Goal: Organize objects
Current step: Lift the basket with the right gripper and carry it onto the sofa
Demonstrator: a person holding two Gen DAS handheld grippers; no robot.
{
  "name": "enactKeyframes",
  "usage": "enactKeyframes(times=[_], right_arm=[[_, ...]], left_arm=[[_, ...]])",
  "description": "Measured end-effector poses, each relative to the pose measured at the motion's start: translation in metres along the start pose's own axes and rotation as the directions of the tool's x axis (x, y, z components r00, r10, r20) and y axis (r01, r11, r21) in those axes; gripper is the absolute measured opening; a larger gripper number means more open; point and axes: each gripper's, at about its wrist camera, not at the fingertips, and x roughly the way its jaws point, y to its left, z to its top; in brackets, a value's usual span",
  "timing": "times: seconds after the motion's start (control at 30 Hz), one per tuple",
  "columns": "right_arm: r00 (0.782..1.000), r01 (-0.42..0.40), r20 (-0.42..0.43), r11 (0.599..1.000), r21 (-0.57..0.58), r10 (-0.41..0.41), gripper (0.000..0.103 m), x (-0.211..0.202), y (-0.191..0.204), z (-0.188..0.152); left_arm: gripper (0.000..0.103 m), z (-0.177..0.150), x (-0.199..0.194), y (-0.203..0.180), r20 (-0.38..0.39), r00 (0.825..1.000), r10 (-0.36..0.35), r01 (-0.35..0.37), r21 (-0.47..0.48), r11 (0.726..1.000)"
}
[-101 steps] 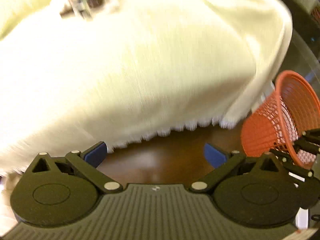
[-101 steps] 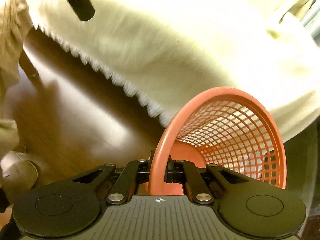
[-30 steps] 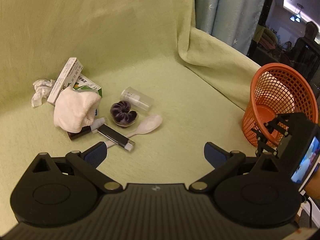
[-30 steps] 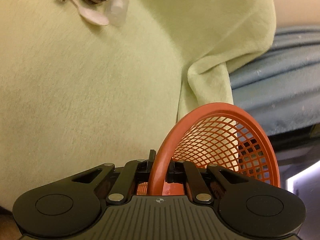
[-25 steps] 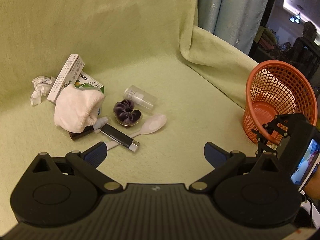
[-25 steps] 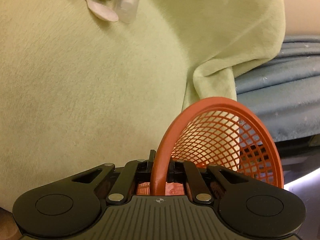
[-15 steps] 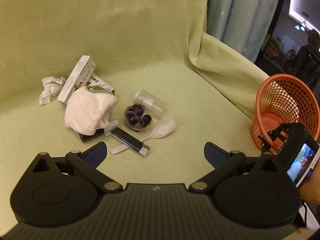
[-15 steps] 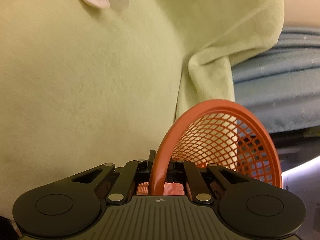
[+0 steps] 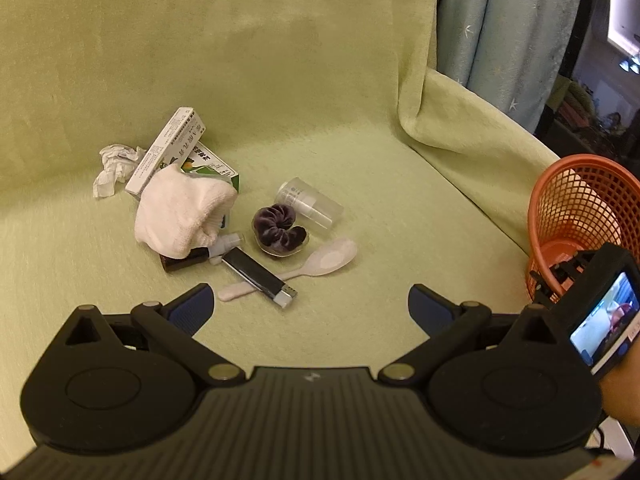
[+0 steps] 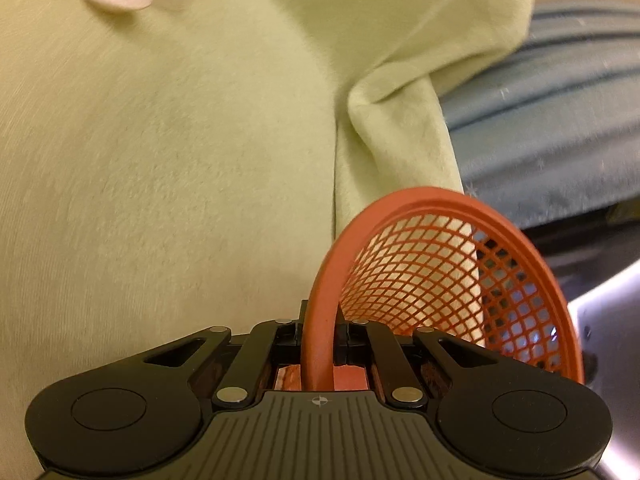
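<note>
Our right tool [image 10: 318,344] grips the orange basket [image 10: 460,280] by its rim; our left tool [image 9: 310,308] hangs open above the spoon [image 9: 320,262].

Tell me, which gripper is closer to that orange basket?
Right. The right gripper is clamped on the orange basket rim; the left gripper hovers open, apart from it, facing the clutter.

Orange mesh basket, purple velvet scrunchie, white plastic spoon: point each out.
Orange mesh basket [image 10: 448,280], right wrist view, inner mesh wall.
Purple velvet scrunchie [image 9: 279,227], left wrist view, gathered top.
White plastic spoon [image 9: 332,258], left wrist view, bowl.
</note>
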Motion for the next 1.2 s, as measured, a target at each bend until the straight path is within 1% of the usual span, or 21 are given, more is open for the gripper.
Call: enactKeyframes(times=[0.07, 0.13, 0.23, 0.43, 0.67, 0.77, 1.0, 1.13, 1.2], right_arm=[[1.0, -0.005, -0.003, 0.999, 0.052, 0.005, 0.003, 0.003, -0.006, 0.001], [1.0, 0.009, -0.006, 0.994, 0.106, -0.008, 0.003, 0.0, -0.009, -0.002], [1.0, 0.021, -0.013, 0.98, 0.198, -0.019, 0.001, 0.0, -0.014, -0.003], [0.998, 0.053, -0.062, 0.93, 0.363, -0.033, 0.0, -0.001, -0.013, 0.004], [0.992, 0.125, -0.071, 0.894, 0.43, -0.105, 0.0, 0.006, -0.006, 0.032], [0.989, 0.149, -0.081, 0.879, 0.453, -0.125, 0.0, 0.008, -0.004, 0.037], [0.978, 0.205, -0.074, 0.863, 0.462, -0.193, 0.0, 0.009, 0.011, 0.039], [0.977, 0.209, -0.065, 0.865, 0.457, -0.201, 0.0, 0.012, 0.012, 0.04], [0.979, 0.203, -0.076, 0.868, 0.454, -0.19, 0.0, 0.013, 0.011, 0.042]], left_arm=[[0.101, 0.001, 0.003, -0.006, -0.003, 1.0, 0.0, 0.0, -0.001, 1.0], [0.101, 0.002, 0.005, -0.013, -0.007, 1.0, -0.005, 0.006, 0.01, 1.0], [0.101, 0.007, 0.011, -0.021, -0.014, 1.0, -0.015, 0.016, 0.033, 0.999], [0.101, 0.018, 0.023, -0.019, -0.019, 0.998, -0.055, 0.056, 0.058, 0.997], [0.101, 0.026, 0.026, 0.001, -0.033, 0.995, -0.089, 0.091, 0.065, 0.994], [0.101, 0.027, 0.026, 0.01, -0.036, 0.995, -0.097, 0.099, 0.05, 0.994], [0.101, 0.027, 0.031, 0.021, -0.042, 0.993, -0.107, 0.108, 0.02, 0.994], [0.101, 0.025, 0.034, 0.022, -0.044, 0.993, -0.107, 0.108, 0.014, 0.994], [0.101, 0.025, 0.034, 0.022, -0.044, 0.993, -0.11, 0.11, 0.007, 0.994]])
